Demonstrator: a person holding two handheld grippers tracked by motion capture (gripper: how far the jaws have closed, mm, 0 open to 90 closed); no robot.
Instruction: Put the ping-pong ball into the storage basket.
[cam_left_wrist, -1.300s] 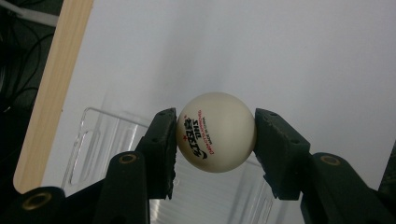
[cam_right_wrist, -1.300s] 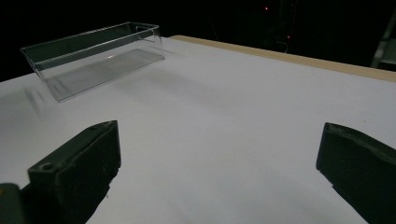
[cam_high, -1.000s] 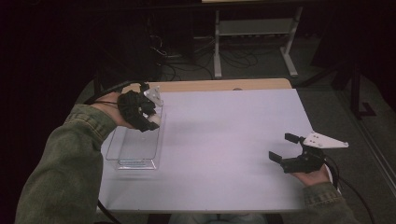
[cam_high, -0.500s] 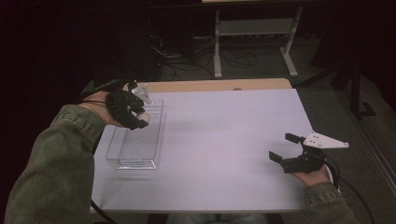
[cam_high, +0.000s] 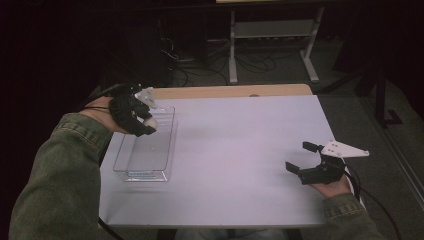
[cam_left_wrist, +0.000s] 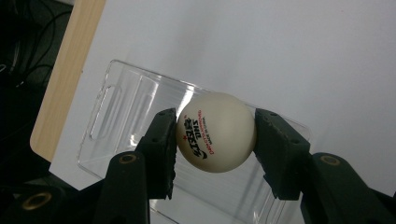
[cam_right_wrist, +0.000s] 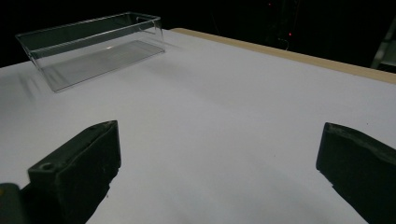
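A white table-tennis ball (cam_left_wrist: 216, 132) with red and black print sits between the pads of my left gripper (cam_left_wrist: 215, 135), which is shut on it. In the high view the ball (cam_high: 150, 122) and left gripper (cam_high: 145, 121) hang over the far left part of a clear plastic bin (cam_high: 145, 150) at the table's left side. The bin (cam_left_wrist: 116, 116) lies below the ball in the left gripper view. My right gripper (cam_high: 299, 157) rests low at the table's right side, jaws wide open and empty, pointing left toward the bin (cam_right_wrist: 88, 44).
The white tabletop (cam_high: 240, 150) has a wooden strip (cam_high: 230, 91) along its far edge. Behind the table stand a metal frame (cam_high: 272, 37) and loose cables (cam_high: 250, 62) on a dark floor.
My left hand has carried the ball leftward, from above the bin's middle to its far left edge. The right gripper has kept still.
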